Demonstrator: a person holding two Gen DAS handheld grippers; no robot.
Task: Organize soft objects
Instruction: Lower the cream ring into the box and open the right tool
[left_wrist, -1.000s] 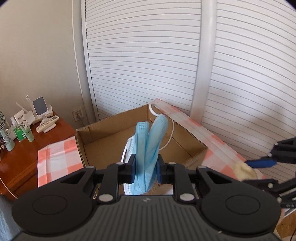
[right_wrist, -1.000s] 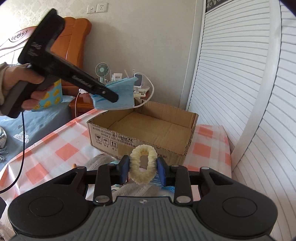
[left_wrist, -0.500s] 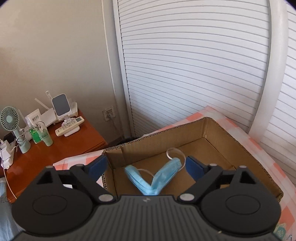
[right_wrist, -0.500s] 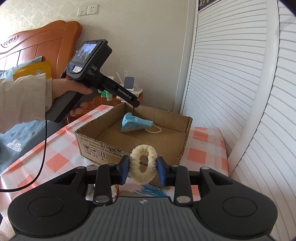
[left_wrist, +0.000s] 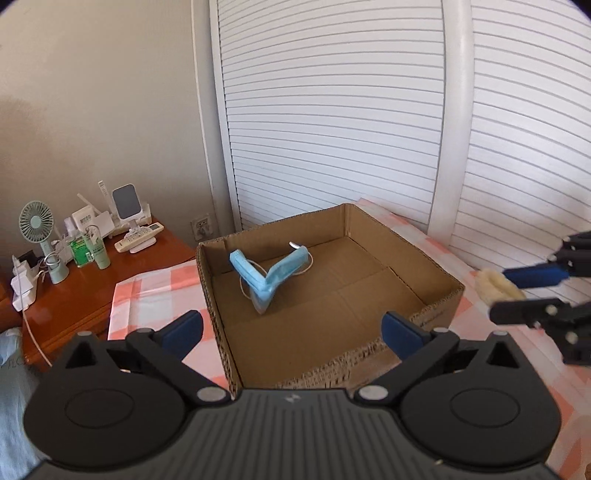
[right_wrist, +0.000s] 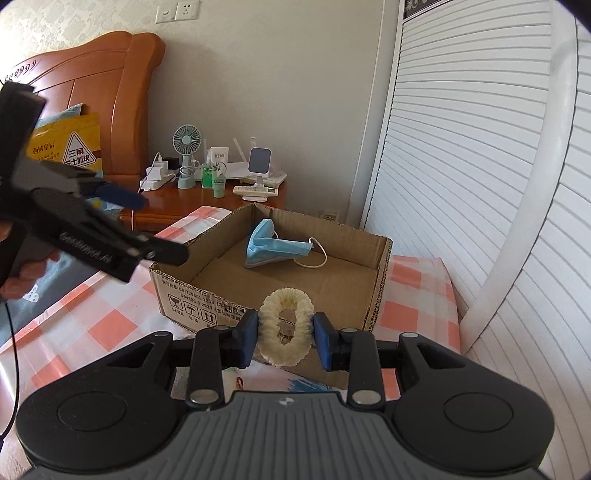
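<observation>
The mask (left_wrist: 266, 272) lies in the box (left_wrist: 436, 295) — the left claw (left_wrist: 291, 330) has just sprung apart, empty. The right claw (right_wrist: 284, 338), clamped on the scrunchie (right_wrist: 286, 326), likely goes over the near rim next — then lets go.

Open brown cardboard box (left_wrist: 332, 295) sits on the pink-and-white checked cloth (left_wrist: 155, 295), ahead of both grippers. Folded blue face mask (left_wrist: 267, 271) lies inside the box, far-left part from the left gripper (left_wrist: 291, 328). Cream fluffy ring scrunchie (right_wrist: 286, 326) sits between the right gripper (right_wrist: 285, 341) pads, before the box's near wall. Orange wooden nightstand (left_wrist: 74, 291) stands left, beyond the cloth.
</observation>
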